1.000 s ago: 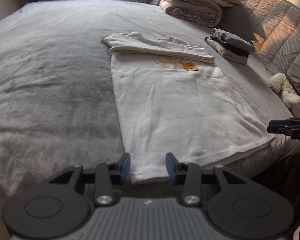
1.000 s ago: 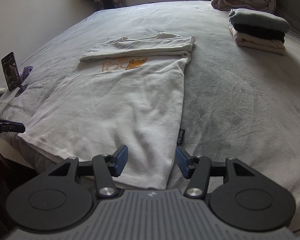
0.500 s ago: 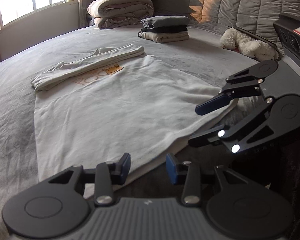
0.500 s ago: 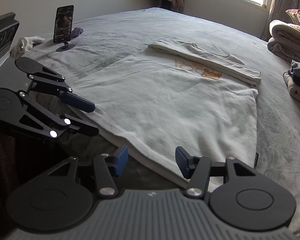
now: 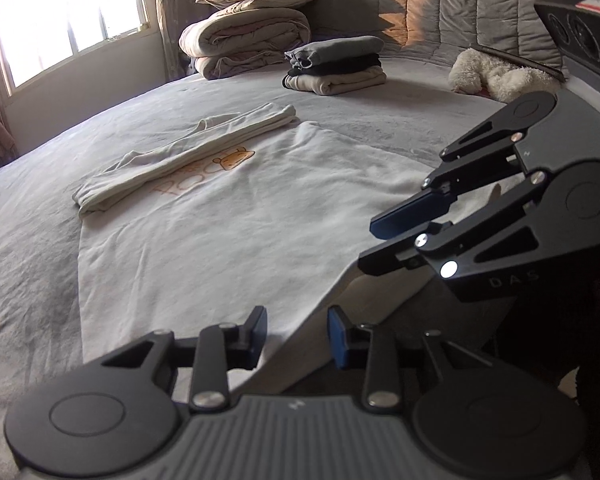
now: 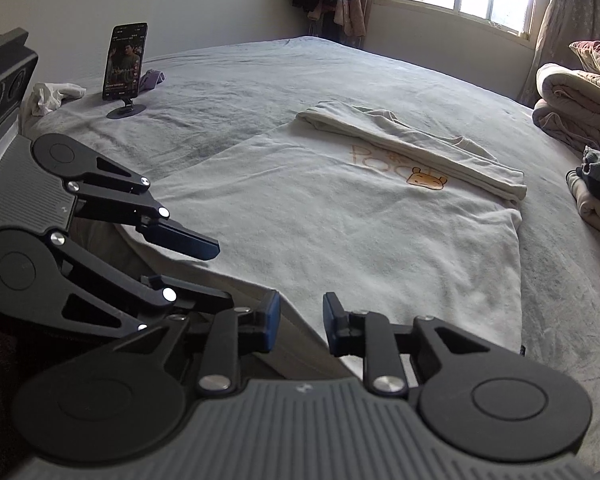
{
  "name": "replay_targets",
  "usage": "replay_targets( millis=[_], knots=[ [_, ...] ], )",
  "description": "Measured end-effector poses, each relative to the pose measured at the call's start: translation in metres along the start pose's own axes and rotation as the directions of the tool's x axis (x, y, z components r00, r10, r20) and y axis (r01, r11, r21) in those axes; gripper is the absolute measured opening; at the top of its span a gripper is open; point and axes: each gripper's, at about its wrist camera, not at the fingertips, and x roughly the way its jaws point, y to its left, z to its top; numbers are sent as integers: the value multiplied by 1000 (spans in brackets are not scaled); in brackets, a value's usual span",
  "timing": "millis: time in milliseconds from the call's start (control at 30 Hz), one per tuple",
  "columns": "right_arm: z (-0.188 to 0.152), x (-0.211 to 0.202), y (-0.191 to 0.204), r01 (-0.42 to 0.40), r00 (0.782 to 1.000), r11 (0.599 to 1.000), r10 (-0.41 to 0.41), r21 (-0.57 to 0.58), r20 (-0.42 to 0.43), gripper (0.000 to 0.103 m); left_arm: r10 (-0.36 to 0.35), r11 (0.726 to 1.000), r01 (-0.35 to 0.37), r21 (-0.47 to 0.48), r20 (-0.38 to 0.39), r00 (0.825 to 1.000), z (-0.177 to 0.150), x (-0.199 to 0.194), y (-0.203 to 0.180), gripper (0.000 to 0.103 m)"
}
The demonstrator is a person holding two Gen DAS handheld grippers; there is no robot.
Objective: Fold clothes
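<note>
I see a soft white cotton T-shirt (image 5: 204, 248) lying flat on the bed (image 5: 32, 280), whose grey cover looks plush and lightly rumpled. The shirt's top is folded down into a long narrow band above an orange cartoon print (image 5: 232, 159). My left gripper (image 5: 297, 336) and right gripper (image 6: 298, 322) both sit at the shirt's near hem by the bed edge. Their blue-padded jaws have just been closing and now stand narrowly apart; I cannot tell whether the hem is pinched yet. Since a second ago both grippers have swung sideways toward each other. A neat stack of folded clothes (image 5: 336, 66) sits farther back.
</note>
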Motion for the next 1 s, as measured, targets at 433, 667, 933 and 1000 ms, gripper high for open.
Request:
replay_targets(
  millis=[433,667,933,1000],
  knots=[
    [-26,-16,-10,58,997,992,-63,-114,-47,1,14,996,-18,85,38,999,-15,-22,4,1],
    [-35,-9,-5,34,994,990,-47,-135,-99,2,-5,996,6,84,-5,1000,-23,-15,2,1],
    [-20,-23,-28,-22,993,998,28,52,-111,14,-109,994,110,18,-16,994,-12,-25,14,4],
    [-17,-31,-37,-35,994,993,47,115,-97,21,-152,988,152,-25,9,988,-11,-33,20,8]
  ],
)
